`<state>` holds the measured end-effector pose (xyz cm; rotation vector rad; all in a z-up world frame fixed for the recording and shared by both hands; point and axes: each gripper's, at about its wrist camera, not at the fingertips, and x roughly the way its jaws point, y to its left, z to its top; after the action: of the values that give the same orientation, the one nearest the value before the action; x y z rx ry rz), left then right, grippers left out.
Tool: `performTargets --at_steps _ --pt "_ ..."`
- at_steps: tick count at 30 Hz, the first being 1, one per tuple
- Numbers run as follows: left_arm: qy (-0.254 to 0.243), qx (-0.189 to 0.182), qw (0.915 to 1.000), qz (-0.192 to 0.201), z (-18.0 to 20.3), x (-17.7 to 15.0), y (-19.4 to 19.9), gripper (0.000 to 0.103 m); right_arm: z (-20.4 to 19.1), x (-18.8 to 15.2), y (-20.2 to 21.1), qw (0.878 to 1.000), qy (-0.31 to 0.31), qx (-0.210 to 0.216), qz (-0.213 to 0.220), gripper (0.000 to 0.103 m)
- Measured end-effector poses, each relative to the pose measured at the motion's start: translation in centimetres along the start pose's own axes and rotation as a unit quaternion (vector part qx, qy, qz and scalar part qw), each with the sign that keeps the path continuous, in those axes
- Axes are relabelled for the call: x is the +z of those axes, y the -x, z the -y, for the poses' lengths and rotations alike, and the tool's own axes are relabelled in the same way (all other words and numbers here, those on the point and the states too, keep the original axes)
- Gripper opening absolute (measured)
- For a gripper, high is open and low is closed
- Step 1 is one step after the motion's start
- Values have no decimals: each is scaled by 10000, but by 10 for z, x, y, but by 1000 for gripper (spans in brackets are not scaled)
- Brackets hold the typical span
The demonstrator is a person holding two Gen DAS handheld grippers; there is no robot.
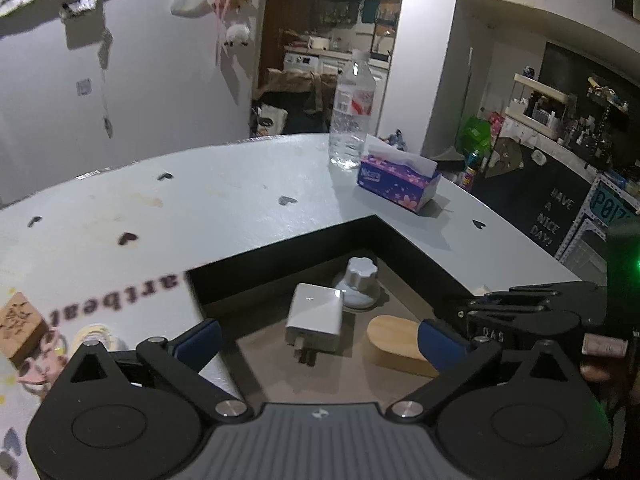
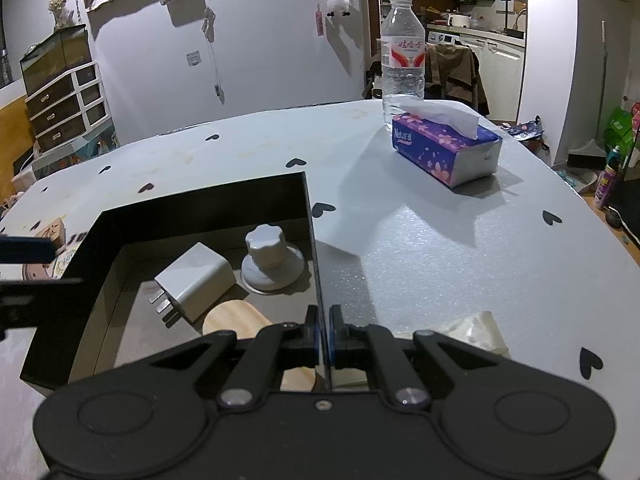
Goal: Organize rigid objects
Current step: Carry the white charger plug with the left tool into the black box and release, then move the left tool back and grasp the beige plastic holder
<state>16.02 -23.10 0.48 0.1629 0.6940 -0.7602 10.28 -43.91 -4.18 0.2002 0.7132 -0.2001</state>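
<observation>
A black open box (image 1: 416,254) (image 2: 200,204) with a brown floor sits on the pale table. In it lie a white charger plug (image 1: 316,316) (image 2: 196,280), a silver knob on a round base (image 1: 360,280) (image 2: 272,256) and an oval wooden piece (image 1: 396,344) (image 2: 236,320). My left gripper (image 1: 320,340) hangs open over the box, its blue pads (image 1: 200,340) wide on either side of the charger and touching nothing. My right gripper (image 2: 324,336) is shut on the box's thin right wall; it also shows at the right of the left wrist view (image 1: 520,308).
A purple tissue box (image 2: 448,148) (image 1: 400,184) and a water bottle (image 2: 402,56) (image 1: 352,112) stand at the table's far side. A wooden stamp block (image 1: 20,324) and a tape roll (image 1: 96,336) lie left of the box. A clear packet (image 2: 472,332) lies right of it.
</observation>
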Motion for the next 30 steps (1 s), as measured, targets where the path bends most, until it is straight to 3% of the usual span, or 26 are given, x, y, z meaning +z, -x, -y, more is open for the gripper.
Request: performTargets --at_steps 9,17,22,30 --pt "335 401 9977 438 -29 -20 35 103 3 2 -1 9998 -183 60 -75 5" --pt "976 1213 9849 757 -84 -44 65 103 6 3 -2 9994 -290 147 -111 6" --pt "1425 1910 9685 716 -124 -62 77 103 3 3 -1 9997 -211 77 -91 5" --pt "1988 3000 9307 650 -186 -94 91 103 2 3 2 9998 -184 99 -34 5"
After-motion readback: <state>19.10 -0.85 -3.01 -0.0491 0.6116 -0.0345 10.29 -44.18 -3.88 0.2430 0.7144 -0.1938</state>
